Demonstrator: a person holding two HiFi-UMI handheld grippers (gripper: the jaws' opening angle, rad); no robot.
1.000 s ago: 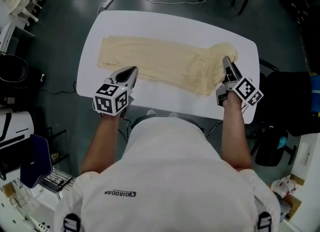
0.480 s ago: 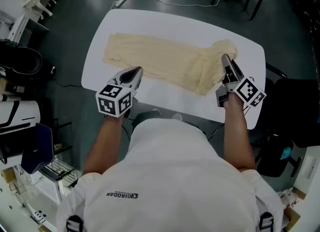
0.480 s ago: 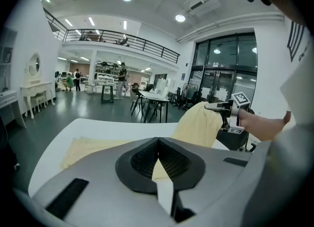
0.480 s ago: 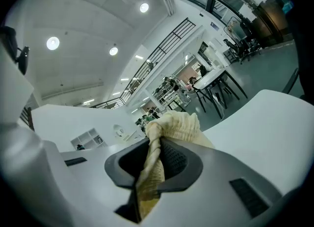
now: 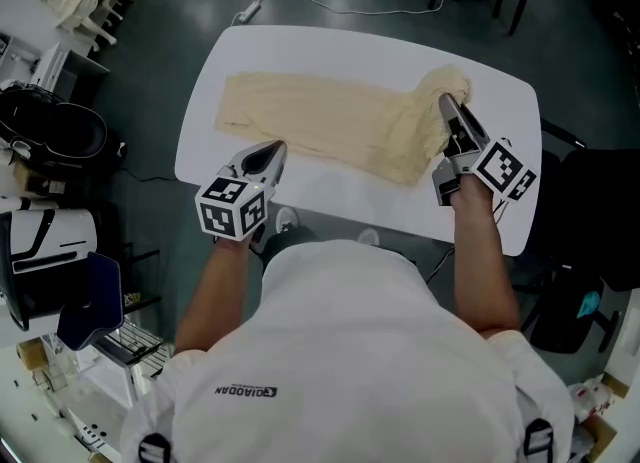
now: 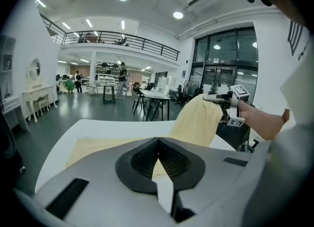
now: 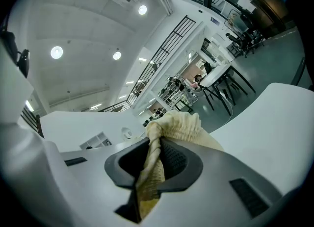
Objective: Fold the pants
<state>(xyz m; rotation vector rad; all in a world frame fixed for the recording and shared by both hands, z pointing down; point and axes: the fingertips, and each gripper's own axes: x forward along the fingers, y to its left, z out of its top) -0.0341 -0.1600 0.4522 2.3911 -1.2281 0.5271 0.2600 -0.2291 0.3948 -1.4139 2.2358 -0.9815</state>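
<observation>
right claw (image 5: 446, 109): pinches the pants (image 5: 320, 121) end, now lifted higher | left claw (image 5: 270, 154): pressed together, holds nothing | fold is just starting

The pants (image 5: 330, 131) are matt cream cloth, softly creased. The table (image 5: 300, 54) is smooth, white, faintly sheened. The left claw (image 6: 158, 141) and right claw (image 7: 153, 147) are matt grey plastic with black ribbed pads (image 6: 172, 161).

Left tongs (image 6: 158, 141) together, empty, near cream pants (image 6: 196, 122) on white table (image 6: 110, 127).
</observation>
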